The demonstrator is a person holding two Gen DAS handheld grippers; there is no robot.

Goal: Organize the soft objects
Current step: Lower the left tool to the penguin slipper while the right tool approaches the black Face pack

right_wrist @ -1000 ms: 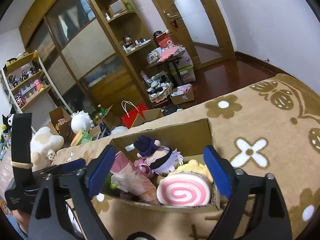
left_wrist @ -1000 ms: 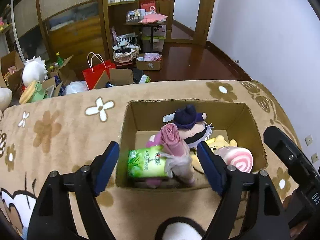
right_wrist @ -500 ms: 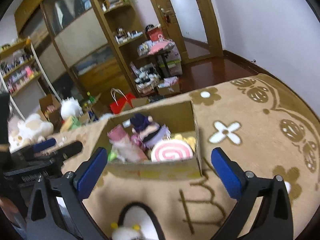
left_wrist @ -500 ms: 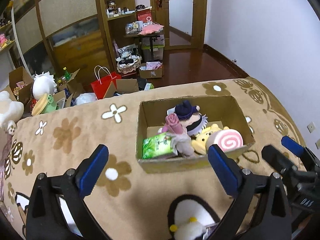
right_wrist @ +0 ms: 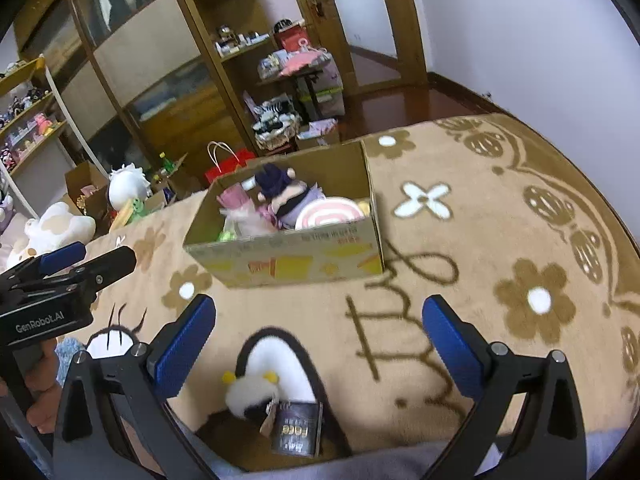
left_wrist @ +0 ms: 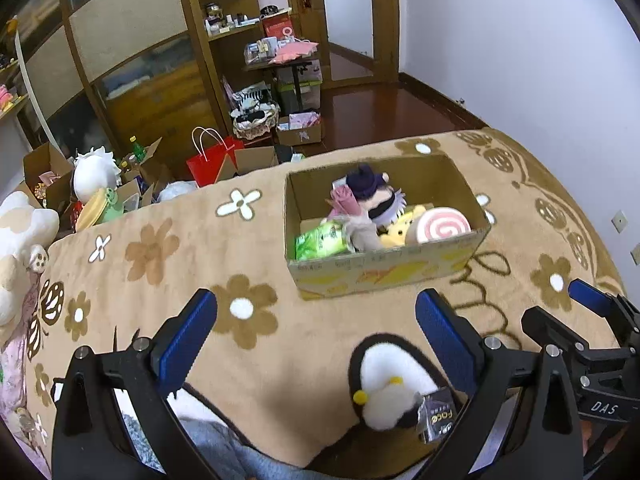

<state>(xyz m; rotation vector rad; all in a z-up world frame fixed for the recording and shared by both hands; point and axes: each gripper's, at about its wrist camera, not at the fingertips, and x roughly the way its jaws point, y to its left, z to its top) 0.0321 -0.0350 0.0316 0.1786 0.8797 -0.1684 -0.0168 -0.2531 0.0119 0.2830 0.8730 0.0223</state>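
Note:
An open cardboard box (left_wrist: 384, 270) (right_wrist: 288, 260) stands on the flowered brown blanket (left_wrist: 168, 264). Inside lie a green pack (left_wrist: 320, 240), a pink wrapped bundle (left_wrist: 346, 204), a dark-haired doll (left_wrist: 370, 190) (right_wrist: 280, 186), a yellow plush (left_wrist: 400, 228) and a pink swirl roll plush (left_wrist: 442, 224) (right_wrist: 326, 212). A small white plush with yellow knobs and a dark tag (left_wrist: 390, 400) (right_wrist: 252, 394) lies near the blanket's front edge. My left gripper (left_wrist: 316, 332) hangs open above the blanket, short of the box, nothing between its fingers. My right gripper (right_wrist: 316, 336) is also open and empty, over the white plush.
Beyond the blanket's far edge are a red bag (left_wrist: 214, 160), cardboard boxes, a white plush (left_wrist: 94, 174) and wooden shelving (left_wrist: 224, 40). A large cream plush (left_wrist: 20, 232) sits at the left. A white wall runs along the right. A hand (right_wrist: 40, 384) holds the left gripper.
Both grippers have drawn back from the box toward the near edge of the blanket and risen. The left gripper's fingers spread wider. The small white plush has come into view.

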